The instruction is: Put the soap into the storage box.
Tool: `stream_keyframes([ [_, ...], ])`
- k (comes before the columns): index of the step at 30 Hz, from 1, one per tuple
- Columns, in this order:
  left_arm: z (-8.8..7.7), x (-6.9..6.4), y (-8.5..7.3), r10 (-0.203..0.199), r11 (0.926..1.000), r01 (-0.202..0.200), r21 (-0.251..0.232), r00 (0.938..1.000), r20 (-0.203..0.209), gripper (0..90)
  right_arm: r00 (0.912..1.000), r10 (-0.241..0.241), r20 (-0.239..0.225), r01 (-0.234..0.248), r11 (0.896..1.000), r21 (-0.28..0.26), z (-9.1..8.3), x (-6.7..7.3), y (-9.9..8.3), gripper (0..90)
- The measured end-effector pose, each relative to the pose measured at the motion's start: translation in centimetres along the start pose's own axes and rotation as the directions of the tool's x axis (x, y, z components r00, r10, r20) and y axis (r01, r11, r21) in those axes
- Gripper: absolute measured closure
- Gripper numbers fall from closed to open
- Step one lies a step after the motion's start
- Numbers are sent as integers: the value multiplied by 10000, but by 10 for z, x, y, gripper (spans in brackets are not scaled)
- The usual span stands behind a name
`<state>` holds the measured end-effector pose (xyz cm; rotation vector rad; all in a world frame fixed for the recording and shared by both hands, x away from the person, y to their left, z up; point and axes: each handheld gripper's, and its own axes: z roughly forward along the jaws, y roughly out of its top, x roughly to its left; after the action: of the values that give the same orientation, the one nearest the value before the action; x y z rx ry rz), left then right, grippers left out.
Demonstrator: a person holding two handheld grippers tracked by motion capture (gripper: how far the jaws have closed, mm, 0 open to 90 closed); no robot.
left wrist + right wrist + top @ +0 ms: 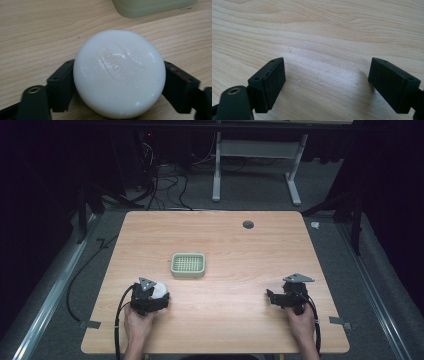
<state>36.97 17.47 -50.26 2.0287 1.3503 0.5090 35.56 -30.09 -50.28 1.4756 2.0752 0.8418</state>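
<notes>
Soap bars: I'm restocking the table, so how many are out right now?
1. The white soap bar sits between the jaws of the left hand-held gripper, near the table's front left. The green soap dish looks empty.

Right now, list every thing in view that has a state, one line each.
soap bar: white, round, lying on the table, clamped on both sides by the left gripper's jaws.
left gripper: shut on the soap bar.
right gripper: open, nothing between its jaws, low over bare wood.
soap dish: pale green, upright at mid table, its grid holding nothing.
table: wooden, level.
</notes>
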Motion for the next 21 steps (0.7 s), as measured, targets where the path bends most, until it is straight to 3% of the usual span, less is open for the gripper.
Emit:
stream_keyframes([
  [7,1,1,1,-140,9999,140,-5,9998,-114,159,10000,6,-3,-6,10000,2,0,0,0,151],
  [12,2,-1,3,33,10000,-33,-20,9998,-210,234,10000,10,-4,-10,10000,4,0,0,0,151],
  [21,1,-1,3,86,10000,-86,-16,9997,-229,245,10000,12,-6,-12,10000,0,0,0,0,151],
])
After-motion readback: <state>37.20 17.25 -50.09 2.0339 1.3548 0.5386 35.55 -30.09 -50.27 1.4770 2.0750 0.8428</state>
